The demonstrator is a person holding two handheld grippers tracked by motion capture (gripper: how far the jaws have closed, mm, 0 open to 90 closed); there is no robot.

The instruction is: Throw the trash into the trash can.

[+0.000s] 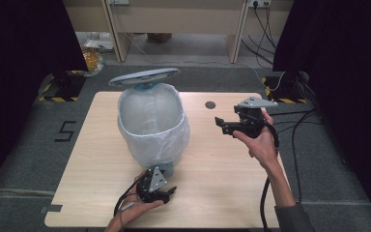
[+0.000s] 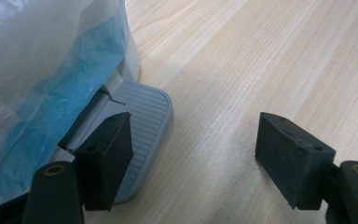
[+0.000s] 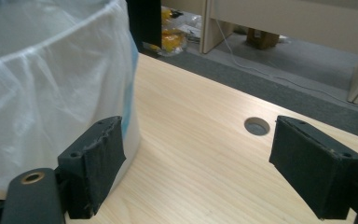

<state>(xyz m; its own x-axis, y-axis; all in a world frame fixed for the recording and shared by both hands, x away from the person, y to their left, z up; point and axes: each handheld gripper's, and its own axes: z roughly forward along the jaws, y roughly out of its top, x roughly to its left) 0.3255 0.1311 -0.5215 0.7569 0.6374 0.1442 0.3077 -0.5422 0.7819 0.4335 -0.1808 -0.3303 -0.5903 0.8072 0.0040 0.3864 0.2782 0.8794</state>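
Observation:
A pedal bin (image 1: 152,121) lined with a white plastic bag stands on the table, its grey lid (image 1: 144,76) raised at the back. Its grey ribbed pedal (image 2: 144,116) sticks out at the near side. My left gripper (image 1: 166,193) is at the bin's foot, open (image 2: 196,135), with its left jaw over the pedal; whether it presses on it I cannot tell. My right gripper (image 1: 221,124) is held above the table to the right of the bin, open (image 3: 196,140) and empty. The bag-covered bin wall (image 3: 51,93) is just beyond its left jaw.
The wooden table (image 1: 212,193) has a round cable hole (image 1: 210,104) (image 3: 256,126) behind the right gripper. Cables trail off the right edge. Grey carpet, desk legs and a stand base (image 1: 60,84) lie beyond the table.

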